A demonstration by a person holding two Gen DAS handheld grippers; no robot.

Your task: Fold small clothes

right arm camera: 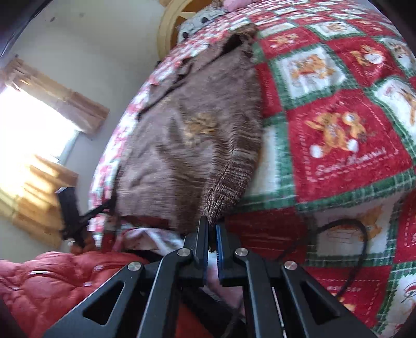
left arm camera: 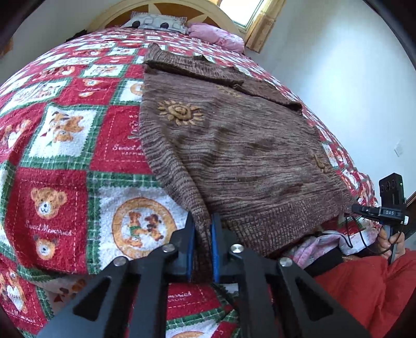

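Observation:
A brown knitted sweater [left arm camera: 234, 145] with embroidered tan flowers lies spread on the bed, collar toward the headboard. My left gripper [left arm camera: 202, 221] is shut on the sweater's ribbed bottom hem at one corner. In the right wrist view the sweater [right arm camera: 187, 135] hangs over the bed's near edge, and my right gripper [right arm camera: 212, 226] is shut on the other hem corner. The right gripper's body also shows at the right edge of the left wrist view [left arm camera: 390, 205], its fingertips hidden behind the hem.
The bed carries a red, green and white teddy-bear blanket [left arm camera: 65, 156]. Pillows [left arm camera: 158, 22] lie at the headboard. A red quilted jacket [right arm camera: 52, 280] is below the bed edge. A black cable [right arm camera: 358, 249] loops over the blanket. A window [right arm camera: 28, 124] is beside the bed.

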